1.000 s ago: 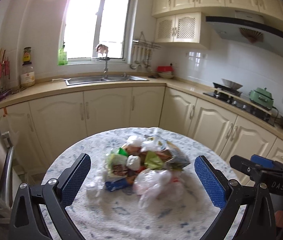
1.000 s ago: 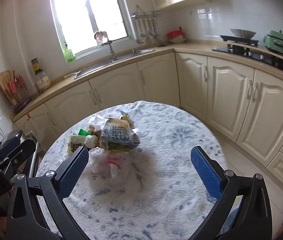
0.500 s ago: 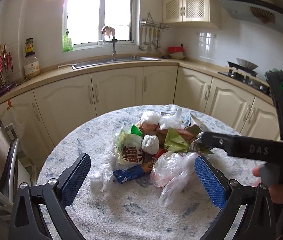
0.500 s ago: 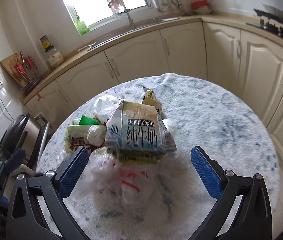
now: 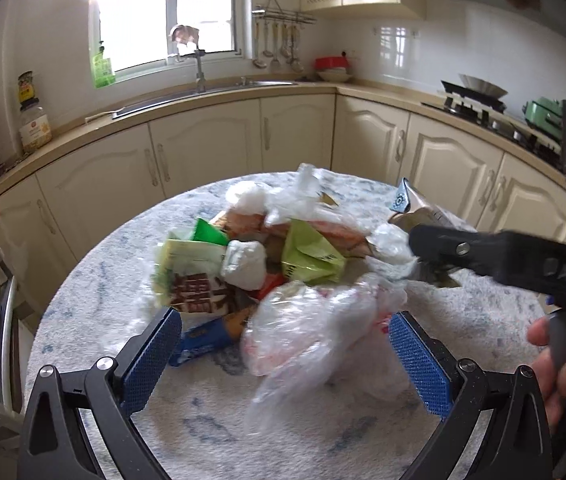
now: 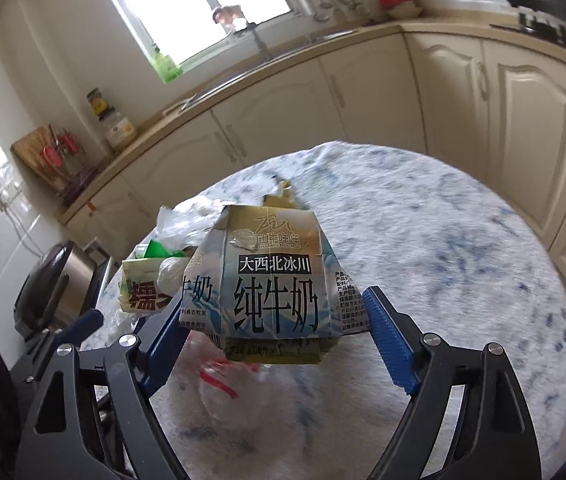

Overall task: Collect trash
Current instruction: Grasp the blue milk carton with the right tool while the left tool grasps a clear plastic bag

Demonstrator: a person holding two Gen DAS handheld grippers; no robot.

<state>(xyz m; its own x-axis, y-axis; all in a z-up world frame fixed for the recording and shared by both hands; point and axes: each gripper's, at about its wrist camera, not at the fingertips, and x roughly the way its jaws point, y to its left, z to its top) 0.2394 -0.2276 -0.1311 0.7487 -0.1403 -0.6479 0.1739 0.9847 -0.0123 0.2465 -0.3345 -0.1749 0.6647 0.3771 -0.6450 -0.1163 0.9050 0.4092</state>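
Right wrist view: right gripper (image 6: pixel 275 320) closing round milk carton (image 6: pixel 275 280) on top of trash pile (image 5: pixel 283 264) on round table (image 5: pixel 83 300); maybe touching, hard to tell. Left gripper (image 5: pixel 283 352) wide open, clear plastic bag (image 5: pixel 315 320) between fingers. Step: first grab. Next: squeeze carton, lift.

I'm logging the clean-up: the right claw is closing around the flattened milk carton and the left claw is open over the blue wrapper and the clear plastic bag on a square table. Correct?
Nearly. The table is round, not square; the right wrist view shows its curved edge. The rest stands: the right claw brackets the milk carton, and the left claw is open over the blue wrapper and clear plastic bag.
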